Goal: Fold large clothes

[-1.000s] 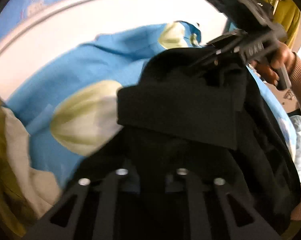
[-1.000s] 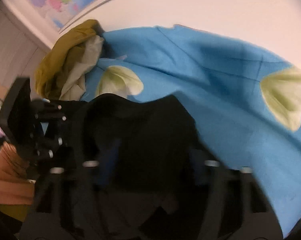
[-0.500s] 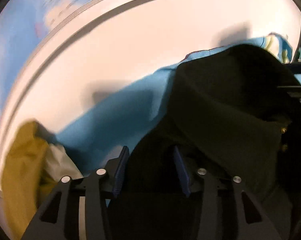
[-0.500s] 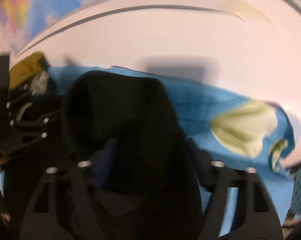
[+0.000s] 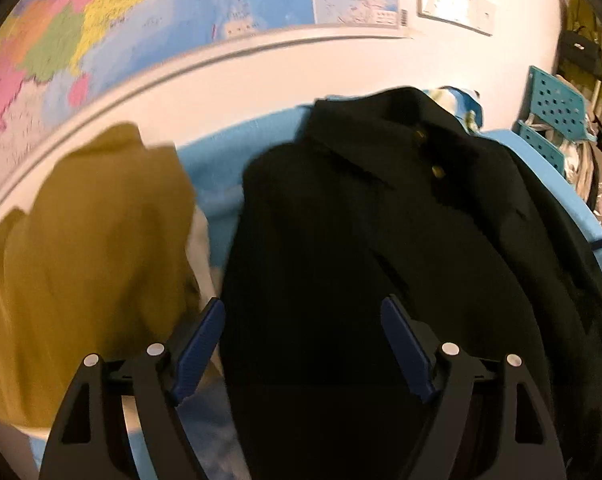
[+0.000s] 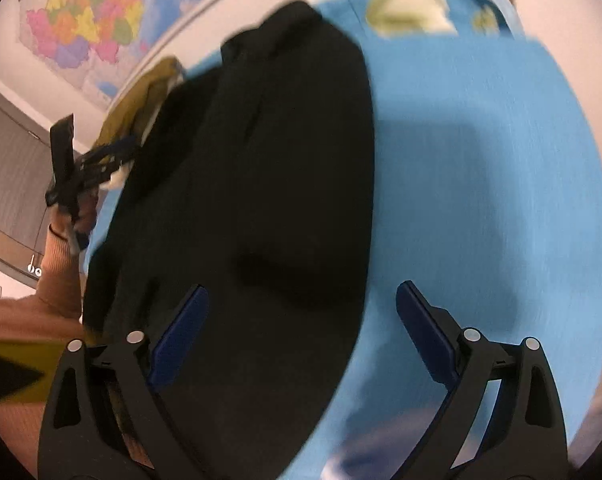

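A black collared garment [image 5: 361,240] lies folded on the blue bedsheet [image 5: 209,164]; small buttons show near its collar. My left gripper [image 5: 301,320] hovers over the garment's near left part. Its jaws are opening, and the blue pads [image 5: 199,344] stand wide apart without pressing the cloth. In the right wrist view the same black garment [image 6: 253,200] fills the left half and the blue bedsheet [image 6: 481,180] the right. My right gripper [image 6: 301,320] straddles the garment's right edge with its jaws opening and gripping nothing. The left gripper [image 6: 117,156] shows at the far left, held by a hand.
A mustard-yellow garment [image 5: 85,248] is heaped left of the black one. A coloured map [image 5: 101,32] hangs on the white wall behind. Teal perforated crates [image 5: 557,108] and bags stand at the right. The sheet carries pale green patches [image 6: 409,12].
Both grippers were shut on black fabric, lifting it. They have since opened and let it go, both views swung sideways, and the garment now lies flat on the sheet.
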